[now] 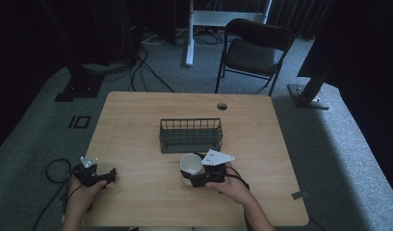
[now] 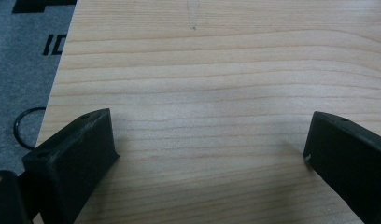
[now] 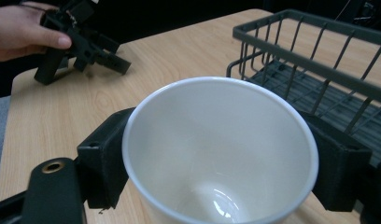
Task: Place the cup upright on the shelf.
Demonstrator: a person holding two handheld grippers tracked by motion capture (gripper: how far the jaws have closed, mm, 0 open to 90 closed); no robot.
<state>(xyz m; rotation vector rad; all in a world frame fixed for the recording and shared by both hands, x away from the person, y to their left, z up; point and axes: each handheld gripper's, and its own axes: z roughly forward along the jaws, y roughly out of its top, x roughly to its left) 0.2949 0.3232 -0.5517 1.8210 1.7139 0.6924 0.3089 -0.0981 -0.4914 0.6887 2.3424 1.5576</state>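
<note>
A white cup (image 1: 190,165) is held just in front of the dark wire basket (image 1: 190,135) at the table's middle. My right gripper (image 1: 193,173) is shut on the cup; in the right gripper view the empty cup (image 3: 221,149) sits upright between both jaws, with the basket (image 3: 314,70) close by at the right. My left gripper (image 1: 109,176) rests at the table's front left edge, held by a hand. Its jaws stand wide apart over bare wood (image 2: 207,116) with nothing between them. The left gripper (image 3: 79,42) also appears far off in the right gripper view.
The wooden table (image 1: 137,120) has a cable hole (image 1: 222,106) near its far edge. A black folding chair (image 1: 252,50) stands beyond the table. Dark stands and cables lie on the grey carpet at the left and right.
</note>
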